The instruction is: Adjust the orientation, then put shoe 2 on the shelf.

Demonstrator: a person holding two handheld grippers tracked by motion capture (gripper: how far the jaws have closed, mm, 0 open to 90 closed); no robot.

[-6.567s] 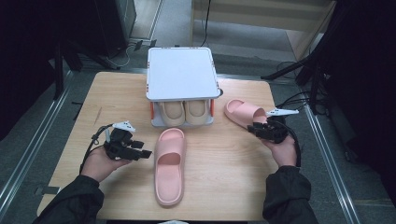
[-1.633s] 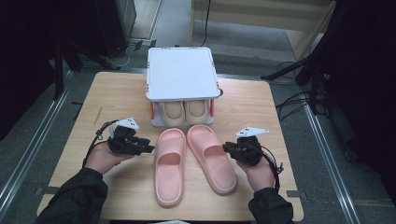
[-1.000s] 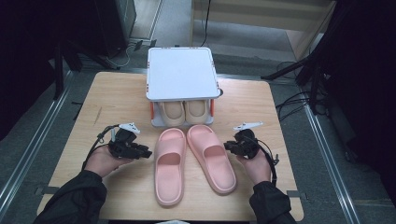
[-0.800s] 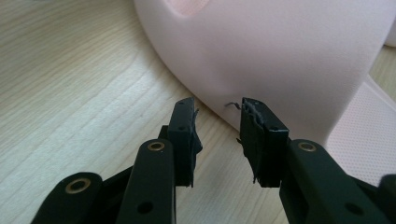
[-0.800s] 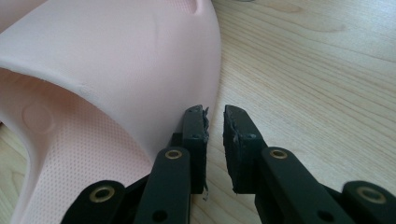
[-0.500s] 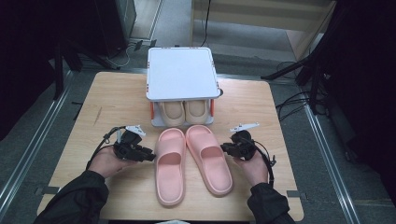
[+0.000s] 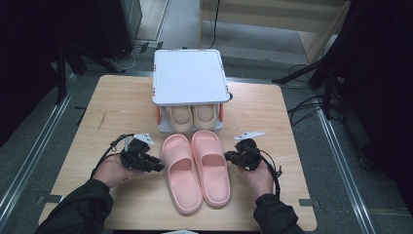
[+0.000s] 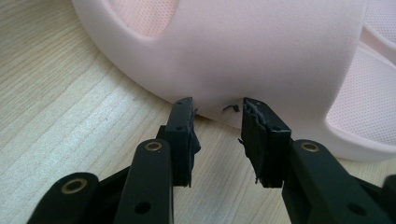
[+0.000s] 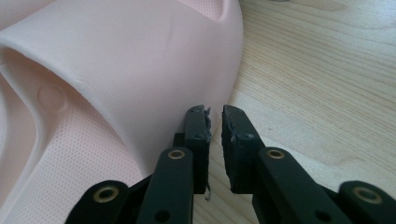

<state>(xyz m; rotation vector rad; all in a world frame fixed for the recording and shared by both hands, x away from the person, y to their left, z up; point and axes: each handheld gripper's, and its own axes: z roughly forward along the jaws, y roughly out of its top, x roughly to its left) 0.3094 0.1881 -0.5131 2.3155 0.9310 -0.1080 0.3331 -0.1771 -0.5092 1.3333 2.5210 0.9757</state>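
Two pink slippers lie side by side, toes toward the rack, at the table's front middle: the left slipper (image 7: pixel 181 173) and the right slipper (image 7: pixel 210 165). My left gripper (image 7: pixel 157 166) stands at the left slipper's outer side. In the left gripper view its jaws (image 8: pixel 215 112) are apart and have just been opening. Their tips meet the slipper's wall (image 8: pixel 243 51) with nothing between them. My right gripper (image 7: pixel 229 157) is at the right slipper's outer side. Its jaws (image 9: pixel 214 114) leave a thin empty slit, and one tip rests against the slipper's edge (image 9: pixel 140 60).
A white two-level rack (image 7: pixel 190 75) stands at the table's back middle, with a beige pair of slippers (image 7: pixel 192 117) under its top. Bare wooden table (image 7: pixel 112 112) stretches to the left and right. Cables and dark stands surround the table.
The right slipper came from the back right to lie beside the left one, then straightened against it. Both grippers have closed in slightly on the pair's outer sides.
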